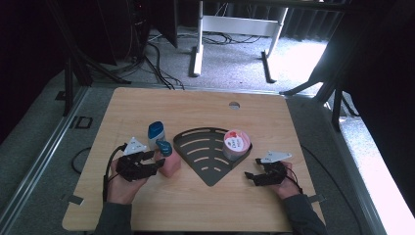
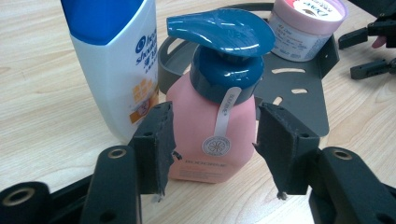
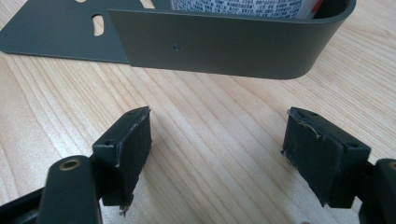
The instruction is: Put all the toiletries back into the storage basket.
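A pink pump bottle point(image 1: 170, 166) point(image 2: 201, 135) with a teal pump head stands upright on the table, left of a dark grey fan-shaped rack point(image 1: 205, 156) point(image 2: 303, 98). My left gripper point(image 1: 157, 164) point(image 2: 215, 140) reaches it from the left. Its jaws flank the bottle's body, and the pads stand just off the sides, so it is open. A pink-lidded jar point(image 1: 236, 144) point(image 2: 306, 23) sits in the rack's right corner. My right gripper point(image 1: 250, 176) point(image 3: 217, 149) rests low on the wood, open and empty, in front of the rack's curved wall point(image 3: 224, 44).
A white shampoo bottle point(image 1: 156, 133) point(image 2: 116, 65) with a blue cap stands close behind the pump bottle. The wooden table point(image 1: 147, 210) has a small round hole point(image 1: 234, 105) near its far edge. Cables and a desk frame lie on the floor beyond.
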`<action>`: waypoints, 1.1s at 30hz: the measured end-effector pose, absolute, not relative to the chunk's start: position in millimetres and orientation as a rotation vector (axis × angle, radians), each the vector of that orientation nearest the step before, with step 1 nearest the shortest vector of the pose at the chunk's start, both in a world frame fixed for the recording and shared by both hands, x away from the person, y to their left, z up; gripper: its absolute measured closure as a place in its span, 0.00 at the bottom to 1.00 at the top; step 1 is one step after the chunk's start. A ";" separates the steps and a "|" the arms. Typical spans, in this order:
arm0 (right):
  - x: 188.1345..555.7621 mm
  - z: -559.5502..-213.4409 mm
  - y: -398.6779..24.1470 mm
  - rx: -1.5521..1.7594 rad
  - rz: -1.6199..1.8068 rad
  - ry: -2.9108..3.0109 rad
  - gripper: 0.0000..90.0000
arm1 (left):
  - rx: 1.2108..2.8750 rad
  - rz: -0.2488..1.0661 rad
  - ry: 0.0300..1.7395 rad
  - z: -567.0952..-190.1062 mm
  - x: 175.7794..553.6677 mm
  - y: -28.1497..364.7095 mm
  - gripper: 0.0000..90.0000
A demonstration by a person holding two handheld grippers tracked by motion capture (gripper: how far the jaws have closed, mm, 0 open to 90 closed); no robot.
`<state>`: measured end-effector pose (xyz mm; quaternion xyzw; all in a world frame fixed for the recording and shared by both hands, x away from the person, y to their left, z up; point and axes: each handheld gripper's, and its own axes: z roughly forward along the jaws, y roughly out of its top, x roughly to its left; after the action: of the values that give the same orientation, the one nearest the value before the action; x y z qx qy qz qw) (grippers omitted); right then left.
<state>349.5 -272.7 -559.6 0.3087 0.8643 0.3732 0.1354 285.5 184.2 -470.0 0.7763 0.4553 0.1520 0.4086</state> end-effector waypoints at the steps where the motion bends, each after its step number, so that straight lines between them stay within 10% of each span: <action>1: 349.4 -559.6 -272.6 0.895 1.081 2.503 0.26 | 1.956 0.385 1.145 -470.1 286.0 183.8 0.49; 33: 349.4 -559.6 -272.6 0.896 1.082 2.503 0.26 | 1.998 0.369 1.119 -478.9 304.3 169.4 0.36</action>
<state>349.4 -272.6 -559.6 0.3092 0.8641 0.3734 0.1352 304.3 169.4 -478.9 0.7897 0.4422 0.1458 0.3995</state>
